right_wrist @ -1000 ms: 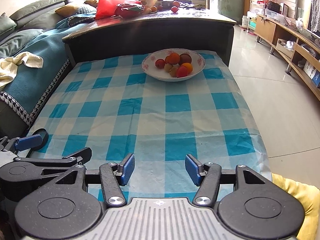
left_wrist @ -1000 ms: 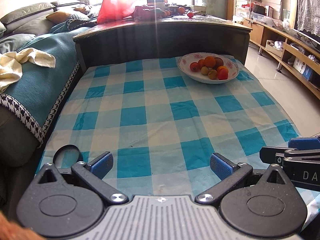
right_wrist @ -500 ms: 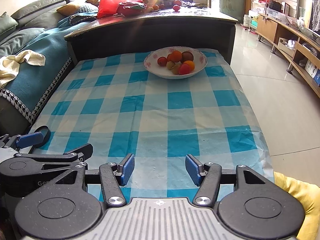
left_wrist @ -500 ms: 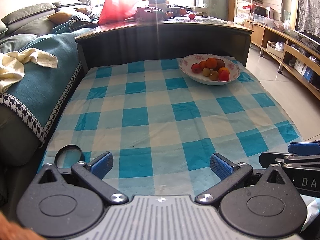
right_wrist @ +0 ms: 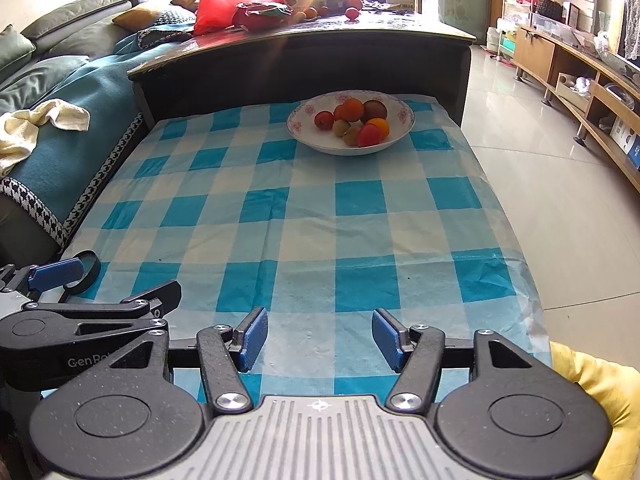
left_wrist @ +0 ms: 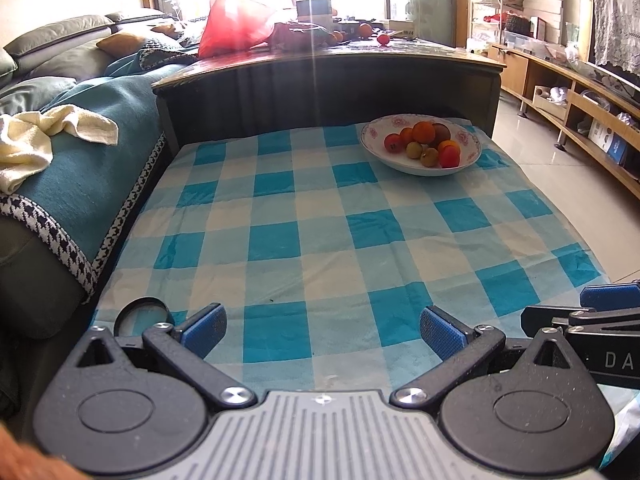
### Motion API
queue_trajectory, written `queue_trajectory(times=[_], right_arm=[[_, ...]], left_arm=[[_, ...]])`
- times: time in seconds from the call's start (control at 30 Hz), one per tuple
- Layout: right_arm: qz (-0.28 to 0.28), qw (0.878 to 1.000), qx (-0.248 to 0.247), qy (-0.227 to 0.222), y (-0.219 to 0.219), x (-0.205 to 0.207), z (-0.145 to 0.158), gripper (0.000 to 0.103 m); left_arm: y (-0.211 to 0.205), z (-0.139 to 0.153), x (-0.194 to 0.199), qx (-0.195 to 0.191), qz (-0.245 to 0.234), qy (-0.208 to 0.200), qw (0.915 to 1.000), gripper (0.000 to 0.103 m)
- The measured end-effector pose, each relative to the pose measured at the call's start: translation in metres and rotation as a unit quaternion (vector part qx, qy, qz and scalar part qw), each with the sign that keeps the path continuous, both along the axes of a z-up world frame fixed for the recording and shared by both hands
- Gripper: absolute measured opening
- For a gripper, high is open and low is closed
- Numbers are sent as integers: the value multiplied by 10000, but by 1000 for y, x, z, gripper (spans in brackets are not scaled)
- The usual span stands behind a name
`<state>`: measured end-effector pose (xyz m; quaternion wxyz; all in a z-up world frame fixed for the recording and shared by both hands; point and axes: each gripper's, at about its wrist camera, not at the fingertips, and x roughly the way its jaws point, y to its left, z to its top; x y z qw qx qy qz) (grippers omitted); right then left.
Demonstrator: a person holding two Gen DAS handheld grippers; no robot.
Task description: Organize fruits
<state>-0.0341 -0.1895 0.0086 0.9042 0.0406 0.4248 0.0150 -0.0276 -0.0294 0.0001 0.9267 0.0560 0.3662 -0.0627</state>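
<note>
Both the left claw (left_wrist: 322,330) and right claw (right_wrist: 316,336) hang released over the near bench (right_wrist: 304,216); I'd reach slowly toward the far fruit bowl (right_wrist: 394,138), approaching one fruit squarely.

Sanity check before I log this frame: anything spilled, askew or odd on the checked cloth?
Nothing spilled. All fruit sits inside the white bowl at the far end of the checked cloth. One oddity: a black ring lies loose at the near left corner. Left gripper and right gripper are open, empty.

The bowl (left_wrist: 420,162) hides its lowest fruit — kinds too small to tell.
</note>
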Motion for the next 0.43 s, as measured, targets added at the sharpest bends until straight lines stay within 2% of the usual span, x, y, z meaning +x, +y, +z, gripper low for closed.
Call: queue_trajectory(times=[0.27, 0.43], right_arm=[[-19, 10000, 2, 11, -2, 1, -1, 55], [-15, 10000, -1, 27, -2, 2, -1, 56]], left_arm=[[-2, 1, -2, 169, -27, -88, 9998, 103], [1, -2, 1, 67, -45, 97, 9999, 103]])
